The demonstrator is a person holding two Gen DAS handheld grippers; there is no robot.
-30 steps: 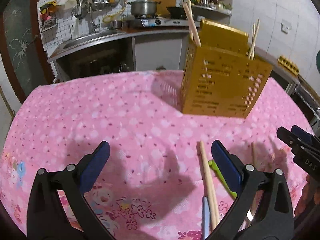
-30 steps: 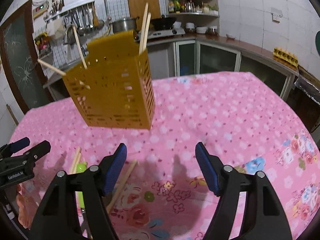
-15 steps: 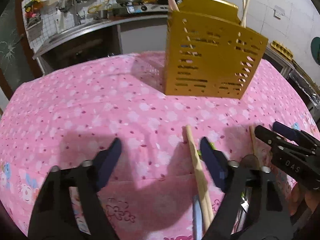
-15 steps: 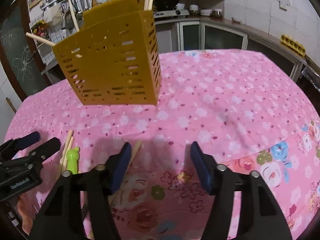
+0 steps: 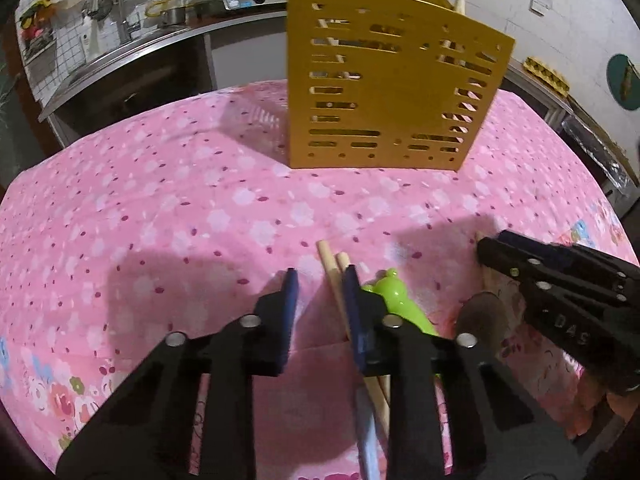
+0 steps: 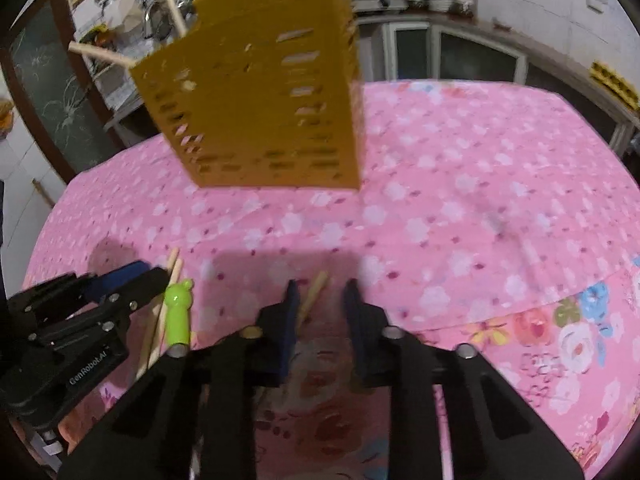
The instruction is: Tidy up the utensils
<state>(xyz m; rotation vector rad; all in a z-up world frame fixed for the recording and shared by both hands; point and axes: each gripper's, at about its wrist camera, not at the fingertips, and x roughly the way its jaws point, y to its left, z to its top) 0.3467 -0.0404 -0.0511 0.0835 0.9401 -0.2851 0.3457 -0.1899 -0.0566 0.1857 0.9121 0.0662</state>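
Both grippers' jaws are closing, still unclamped, around chopsticks at the yellow caddy's (image 5: 384,92) six o'clock. The left gripper (image 5: 320,280) straddles a pair (image 5: 334,270), the right gripper (image 6: 320,292) a single chopstick (image 6: 314,290). One stick of the pair may slip free and roll away.

Closing right gripper (image 6: 320,292) jaws astride chopstick (image 6: 314,294)

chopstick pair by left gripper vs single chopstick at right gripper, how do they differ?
The chopstick pair is two sticks lying side by side; the single chopstick lies alone. The pair lies beside the green handle; the single one lies apart from it. Both are pale wood, flat on the pink tablecloth.
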